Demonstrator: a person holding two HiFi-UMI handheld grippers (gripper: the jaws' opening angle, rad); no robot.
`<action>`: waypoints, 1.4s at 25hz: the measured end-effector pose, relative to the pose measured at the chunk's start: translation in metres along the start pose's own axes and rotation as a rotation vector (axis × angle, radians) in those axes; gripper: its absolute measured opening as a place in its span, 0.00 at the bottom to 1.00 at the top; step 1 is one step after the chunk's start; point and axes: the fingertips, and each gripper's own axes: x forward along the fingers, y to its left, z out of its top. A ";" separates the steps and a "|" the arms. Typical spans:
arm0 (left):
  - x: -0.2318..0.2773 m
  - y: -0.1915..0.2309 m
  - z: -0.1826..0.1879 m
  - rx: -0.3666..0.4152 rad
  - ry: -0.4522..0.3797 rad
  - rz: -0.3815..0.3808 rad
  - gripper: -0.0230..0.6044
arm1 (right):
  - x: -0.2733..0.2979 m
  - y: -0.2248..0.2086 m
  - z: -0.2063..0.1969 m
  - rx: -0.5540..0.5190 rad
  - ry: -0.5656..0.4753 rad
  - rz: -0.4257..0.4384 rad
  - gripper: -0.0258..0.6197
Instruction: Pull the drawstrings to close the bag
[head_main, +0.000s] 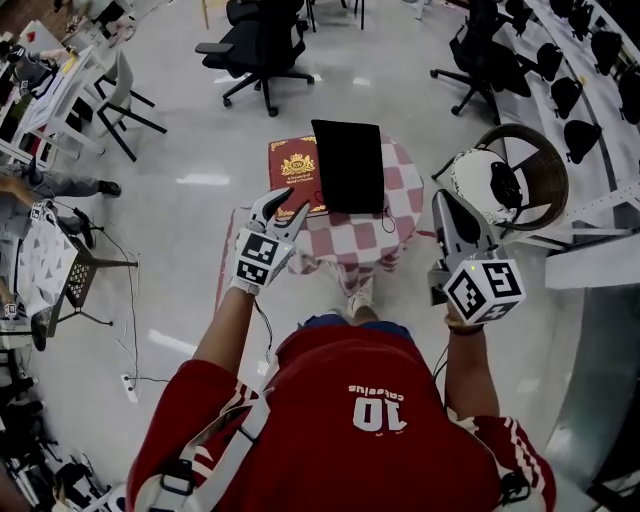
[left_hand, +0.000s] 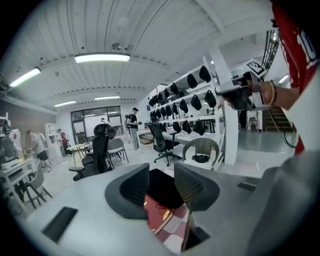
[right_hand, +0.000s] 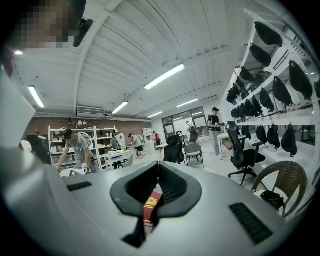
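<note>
The person in a red shirt (head_main: 350, 420) stands at the near edge of the scene with both bare forearms reaching forward. The left gripper (head_main: 285, 208) is held at the near left corner of the small table (head_main: 405, 200), its tips over the near edge of a red book (head_main: 292, 168). Its jaws stand wide apart with nothing pressed between them. Its own view looks through that gap at the book and the black bag (left_hand: 161, 189) beyond. The right gripper (head_main: 447, 200) is held off the table's right side, apart from everything on it, its jaws closed together and empty, as the right gripper view shows. On the checked cloth the black bag (head_main: 348, 165) lies flat just right of the book, partly over it. A thin drawstring (head_main: 386, 220) trails from its near right corner. Farther right stands a wicker chair (head_main: 545, 175), and at the far side an office chair (head_main: 262, 45).
</note>
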 end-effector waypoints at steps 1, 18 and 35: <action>0.005 0.001 -0.007 0.000 0.011 -0.005 0.26 | 0.001 -0.001 -0.001 -0.001 0.005 0.001 0.06; 0.084 0.008 -0.137 -0.395 0.204 -0.064 0.28 | 0.029 -0.026 -0.034 0.006 0.091 -0.021 0.06; 0.143 0.005 -0.204 -0.727 0.328 -0.062 0.28 | 0.048 -0.070 -0.053 0.017 0.163 -0.057 0.06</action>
